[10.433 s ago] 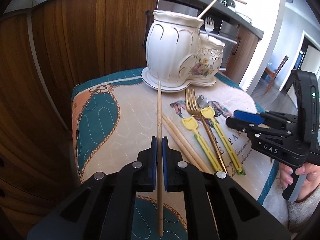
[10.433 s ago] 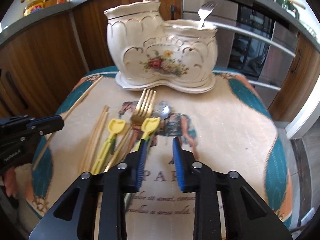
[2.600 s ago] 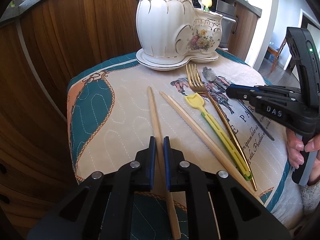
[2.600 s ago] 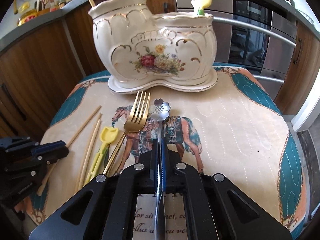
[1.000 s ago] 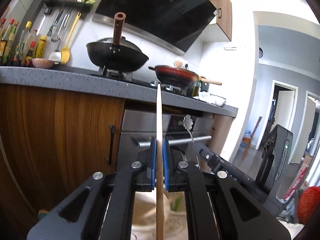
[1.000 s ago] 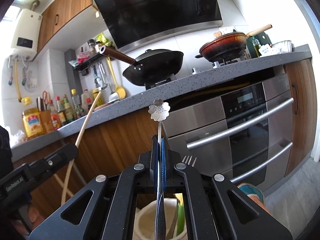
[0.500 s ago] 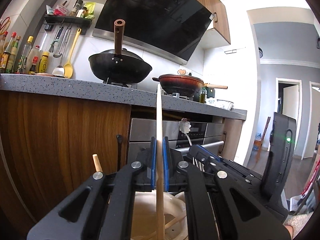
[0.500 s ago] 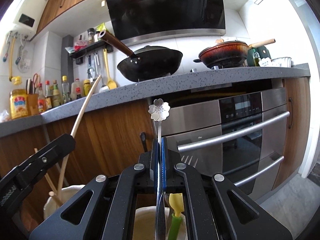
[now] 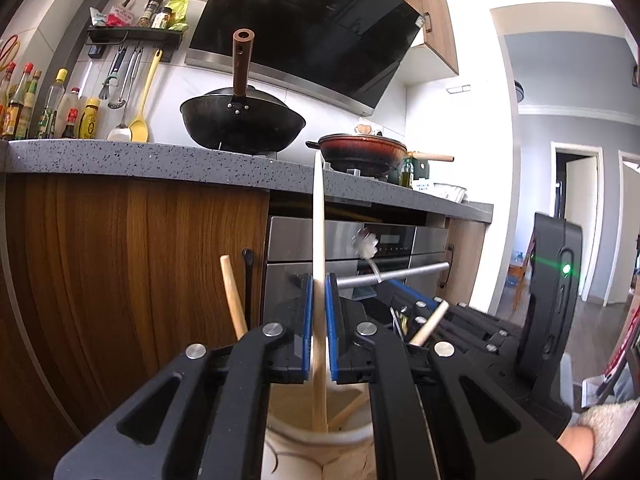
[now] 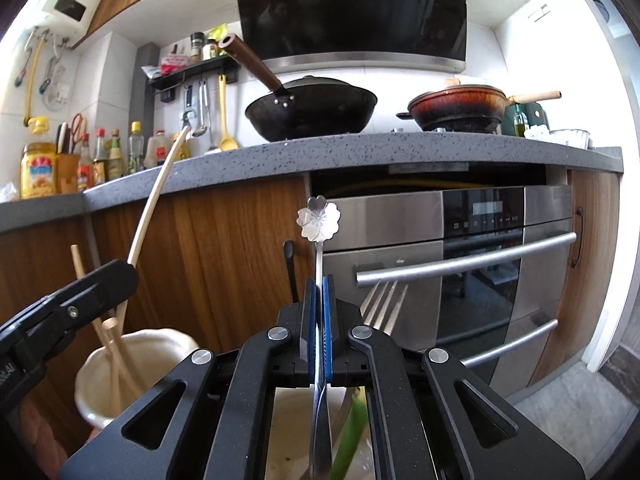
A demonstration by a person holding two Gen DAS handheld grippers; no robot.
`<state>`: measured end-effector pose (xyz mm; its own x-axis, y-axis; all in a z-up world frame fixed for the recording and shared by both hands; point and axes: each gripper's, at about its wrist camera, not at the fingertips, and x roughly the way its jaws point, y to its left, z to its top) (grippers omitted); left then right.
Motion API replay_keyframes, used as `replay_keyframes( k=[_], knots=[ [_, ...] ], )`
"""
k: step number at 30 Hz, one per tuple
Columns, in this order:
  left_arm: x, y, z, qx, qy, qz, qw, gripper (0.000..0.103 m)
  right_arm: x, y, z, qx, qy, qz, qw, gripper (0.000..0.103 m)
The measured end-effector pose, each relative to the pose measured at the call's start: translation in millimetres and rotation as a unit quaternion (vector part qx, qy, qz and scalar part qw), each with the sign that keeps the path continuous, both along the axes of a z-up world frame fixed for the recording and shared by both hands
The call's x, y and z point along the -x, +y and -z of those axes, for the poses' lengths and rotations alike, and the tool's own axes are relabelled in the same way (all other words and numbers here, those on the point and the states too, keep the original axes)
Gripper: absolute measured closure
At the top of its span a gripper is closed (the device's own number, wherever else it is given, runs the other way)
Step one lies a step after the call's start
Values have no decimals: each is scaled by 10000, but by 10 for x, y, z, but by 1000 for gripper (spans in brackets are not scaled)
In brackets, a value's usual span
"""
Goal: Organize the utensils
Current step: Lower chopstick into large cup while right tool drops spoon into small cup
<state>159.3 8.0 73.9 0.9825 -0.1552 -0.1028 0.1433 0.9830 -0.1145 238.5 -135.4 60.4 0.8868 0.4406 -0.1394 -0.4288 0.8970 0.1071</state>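
Observation:
My left gripper (image 9: 319,280) is shut on a pale wooden chopstick (image 9: 319,216) held upright. Its lower end reaches down inside the tall compartment of the cream ceramic holder (image 9: 280,436). Two other chopsticks (image 9: 232,296) lean in that compartment. My right gripper (image 10: 319,280) is shut on a silver spoon with a flower-shaped end (image 10: 319,220), also upright. Its lower part hangs in the holder's lower compartment (image 10: 288,420), beside a green-handled utensil (image 10: 352,432) and a silver fork (image 10: 384,304). In the right wrist view the left gripper (image 10: 116,276) stands over the tall compartment (image 10: 160,338).
Behind the holder are wooden cabinet doors (image 9: 132,280) and a steel oven (image 10: 480,272) with bar handles. On the grey counter (image 10: 360,152) above sit a black wok (image 9: 240,120), a red pot (image 10: 460,108) and several bottles (image 10: 100,156). A hand (image 9: 576,444) shows lower right.
Both grippers have sunk a little toward the holder. The chopstick's end and the spoon's lower part now sit deeper in their compartments, and the holder's rim shows higher in both views.

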Motion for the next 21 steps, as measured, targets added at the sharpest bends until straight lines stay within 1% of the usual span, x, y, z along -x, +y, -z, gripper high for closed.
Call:
replay_keyframes(
  k=[12,21],
  knots=[
    [159,-24,51,-204,367,215,9989,97,211,-257,-10,-133,87,-86,9998,99],
    [205,49,107,-72,681,301,9972,97,347,-358,74,-101,327,-242,9991,99]
  ],
)
